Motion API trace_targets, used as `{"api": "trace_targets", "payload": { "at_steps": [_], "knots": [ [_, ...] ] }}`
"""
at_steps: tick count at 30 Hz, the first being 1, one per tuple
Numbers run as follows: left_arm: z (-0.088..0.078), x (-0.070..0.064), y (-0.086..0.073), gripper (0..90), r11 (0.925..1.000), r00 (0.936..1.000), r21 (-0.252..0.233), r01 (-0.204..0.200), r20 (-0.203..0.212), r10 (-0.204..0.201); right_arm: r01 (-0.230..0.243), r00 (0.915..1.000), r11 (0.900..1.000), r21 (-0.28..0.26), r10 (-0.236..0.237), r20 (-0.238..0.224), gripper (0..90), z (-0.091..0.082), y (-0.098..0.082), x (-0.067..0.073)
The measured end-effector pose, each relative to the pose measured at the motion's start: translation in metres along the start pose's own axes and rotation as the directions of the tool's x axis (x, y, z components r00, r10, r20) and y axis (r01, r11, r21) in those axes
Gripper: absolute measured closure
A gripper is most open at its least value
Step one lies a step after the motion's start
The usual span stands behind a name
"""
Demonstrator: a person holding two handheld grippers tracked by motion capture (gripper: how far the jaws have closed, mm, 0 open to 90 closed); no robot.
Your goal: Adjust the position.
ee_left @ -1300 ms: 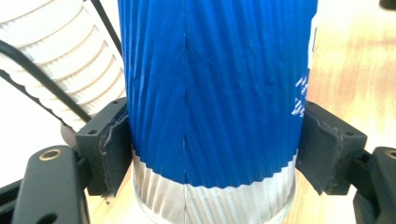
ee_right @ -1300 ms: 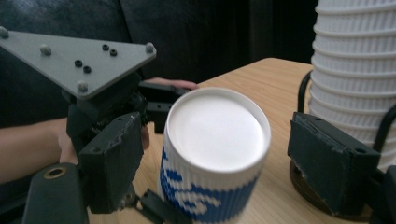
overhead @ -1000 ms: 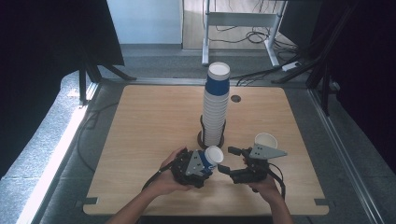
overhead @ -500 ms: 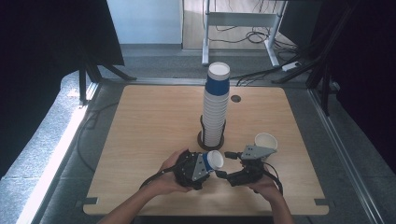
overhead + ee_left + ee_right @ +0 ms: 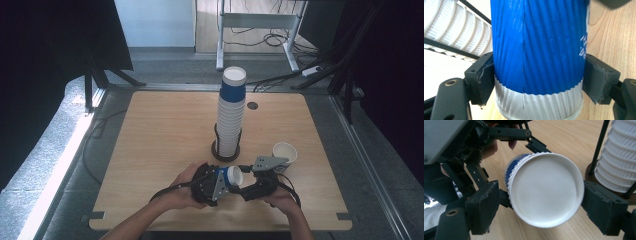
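A: State the work surface.

B: A light wooden tabletop (image 5: pixel 165 135) with rounded corners, standing on grey floor, with dark curtains to both sides. A tall stack of white ribbed paper cups topped by a blue one (image 5: pixel 230 112) stands in a black wire holder at the tabletop's centre. A single white paper cup (image 5: pixel 284 152) stands upright to the right of the stack.

A: Locate the work piece.

B: A blue-and-white ribbed paper cup (image 5: pixel 231 176) lies on its side above the near edge, between the two grippers.

A: State of the jaws?

B: The left gripper (image 5: pixel 537 75) has its jaws pinching the cup's blue wall from both sides. The right gripper (image 5: pixel 541 195) has its jaws spread on either side of the cup's white end; the right pad looks to touch the rim, but firm contact cannot be told.

A: The governing relation?

B: The cup's long axis runs left to right, along the right gripper's line of approach. Its white end faces the right gripper (image 5: pixel 257 187), which is just beside it. Judgement: any handover depends on the right jaws closing across that end.
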State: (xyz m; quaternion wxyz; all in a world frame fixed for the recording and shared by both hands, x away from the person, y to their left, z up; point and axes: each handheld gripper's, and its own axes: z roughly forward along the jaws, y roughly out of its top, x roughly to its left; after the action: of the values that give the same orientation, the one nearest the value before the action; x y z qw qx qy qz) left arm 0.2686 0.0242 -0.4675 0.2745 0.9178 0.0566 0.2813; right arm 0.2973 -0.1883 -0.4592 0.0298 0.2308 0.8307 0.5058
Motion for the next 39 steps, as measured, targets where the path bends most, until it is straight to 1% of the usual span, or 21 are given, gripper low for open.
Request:
{"api": "trace_targets", "payload": {
  "at_steps": [4,7,9,13,15,17,18,19,20,21,22,24,26,27,30,31,34,36,38,39],
  "knots": [
    [0.0,-0.001,0.001,20.5,0.9999,0.9999,-0.009,-0.008,0.009,0.009,-0.017,0.9996,1.0,0.009,0.018,-0.024,20.4,0.005,-0.002,-0.002],
    [-0.001,-0.001,0.002,20.4,0.9998,0.9999,-0.017,-0.01,0.014,0.01,-0.029,0.9989,1.0,0.004,0.03,-0.037,24.1,0.007,-0.004,-0.004],
    [-0.001,-0.001,0.002,20.3,0.9998,0.9998,-0.018,-0.01,0.016,0.011,-0.041,0.9977,0.999,-0.006,0.04,-0.054,25.2,0.008,-0.005,-0.004],
    [-0.002,0.0,0.001,19.7,0.9996,0.9997,-0.026,0.006,0.023,-0.005,-0.059,0.9959,0.998,-0.021,0.058,-0.07,26.0,0.009,-0.006,-0.006],
    [-0.003,0.001,0.001,18.1,0.9991,0.9993,-0.034,0.025,0.03,-0.024,-0.068,0.9945,0.997,-0.033,0.065,-0.082,26.6,0.009,-0.006,-0.008],
    [-0.004,0.003,0.001,13.7,0.9963,0.9979,-0.058,0.064,0.015,-0.063,-0.077,0.9935,0.996,-0.049,0.072,-0.088,26.9,0.007,-0.006,-0.009],
    [-0.005,0.004,0.0,11.5,0.9934,0.9958,-0.071,0.09,0.017,-0.089,-0.081,0.9932,0.995,-0.059,0.076,-0.088,26.9,0.006,-0.007,-0.009],
    [-0.006,0.006,-0.001,9.1,0.9885,0.9925,-0.09,0.121,0.028,-0.119,-0.09,0.9923,0.994,-0.069,0.084,-0.091,27.0,0.004,-0.007,-0.01],
    [-0.007,0.008,-0.002,7.5,0.986,0.9906,-0.098,0.135,0.036,-0.132,-0.099,0.9912,0.992,-0.081,0.091,-0.095,27.0,0.002,-0.007,-0.011],
    [-0.008,0.01,-0.004,6.4,0.9815,0.9875,-0.112,0.156,0.043,-0.152,-0.111,0.9898,0.989,-0.097,0.101,-0.1,27.0,0.0,-0.008,-0.012],
    [-0.009,0.011,-0.005,5.9,0.9784,0.9853,-0.12,0.169,0.049,-0.164,-0.121,0.9885,0.986,-0.112,0.109,-0.105,27.1,-0.001,-0.008,-0.012],
    [-0.012,0.013,-0.007,4.6,0.973,0.9818,-0.133,0.189,0.041,-0.185,-0.145,0.9843,0.98,-0.138,0.128,-0.122,27.1,-0.004,-0.008,-0.014],
    [-0.014,0.014,-0.009,4.4,0.9683,0.9791,-0.146,0.203,0.041,-0.199,-0.166,0.9807,0.973,-0.157,0.147,-0.129,27.1,-0.006,-0.009,-0.015],
    [-0.015,0.015,-0.008,4.1,0.9677,0.9789,-0.148,0.204,0.037,-0.201,-0.175,0.9791,0.971,-0.162,0.155,-0.132,27.1,-0.006,-0.009,-0.015],
    [-0.017,0.016,-0.005,4.1,0.9721,0.9828,-0.145,0.185,0.03,-0.182,-0.193,0.9754,0.967,-0.169,0.17,-0.14,27.1,-0.005,-0.011,-0.015],
    [-0.017,0.016,-0.004,4.1,0.9734,0.9839,-0.143,0.179,0.028,-0.177,-0.194,0.9754,0.966,-0.171,0.171,-0.14,27.1,-0.005,-0.011,-0.015],
    [-0.017,0.016,0.002,4.5,0.9789,0.9883,-0.136,0.153,0.022,-0.151,-0.215,0.9712,0.961,-0.177,0.191,-0.142,27.1,-0.005,-0.013,-0.016],
    [-0.016,0.015,0.005,4.8,0.9814,0.9898,-0.129,0.142,0.024,-0.141,-0.227,0.9677,0.956,-0.186,0.201,-0.152,27.1,-0.005,-0.014,-0.016],
    [-0.013,0.014,0.007,5.0,0.9843,0.9915,-0.119,0.13,0.026,-0.128,-0.231,0.967,0.955,-0.188,0.204,-0.154,27.1,-0.006,-0.014,-0.016],
    [-0.012,0.014,0.008,5.5,0.9842,0.9916,-0.121,0.129,0.027,-0.126,-0.231,0.9668,0.954,-0.191,0.203,-0.154,27.1,-0.006,-0.014,-0.016]
  ]
}}
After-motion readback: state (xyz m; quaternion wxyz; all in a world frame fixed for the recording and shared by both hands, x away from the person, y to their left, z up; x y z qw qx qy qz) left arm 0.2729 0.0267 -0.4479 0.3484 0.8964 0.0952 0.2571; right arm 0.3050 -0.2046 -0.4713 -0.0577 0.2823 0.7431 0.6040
